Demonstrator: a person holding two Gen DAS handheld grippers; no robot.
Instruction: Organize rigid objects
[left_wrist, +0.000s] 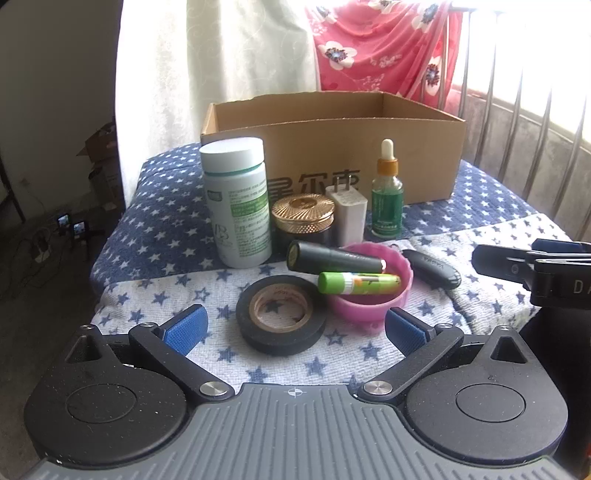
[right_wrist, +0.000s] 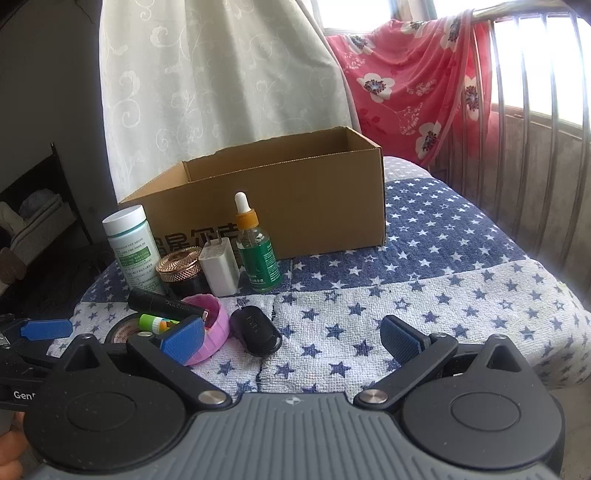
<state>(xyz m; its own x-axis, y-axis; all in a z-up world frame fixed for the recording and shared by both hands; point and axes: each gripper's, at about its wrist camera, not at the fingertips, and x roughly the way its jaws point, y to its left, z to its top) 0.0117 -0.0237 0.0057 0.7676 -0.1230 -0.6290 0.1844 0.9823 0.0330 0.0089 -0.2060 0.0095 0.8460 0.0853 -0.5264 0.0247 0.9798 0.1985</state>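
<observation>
Nothing is packed yet, as far as I can judge. The cardboard box (left_wrist: 332, 147) stands open at the back of the star-patterned blanket (right_wrist: 424, 314), and what I can see of its inside shows only bare walls; its floor is hidden from both views.

All the items sit in front of it. In a row against the box front stand the white pill bottle (left_wrist: 238, 203), the gold-lidded jar (left_wrist: 303, 218), the white charger plug (left_wrist: 347, 214) and the green dropper bottle (left_wrist: 386, 192). Nearer to me, the pink cup (left_wrist: 369, 295) lies with a black tube (left_wrist: 334, 257) and a green lip-balm stick (left_wrist: 358, 283) resting across it. The roll of black tape (left_wrist: 281, 314) lies flat just left of the cup, and the black key fob (right_wrist: 255, 330) lies to its right.

My left gripper (left_wrist: 295, 325) is spread wide and empty, the tape just ahead between its fingers. My right gripper (right_wrist: 291, 339) is also spread and empty, near the fob. Every piece remains to be moved.
</observation>
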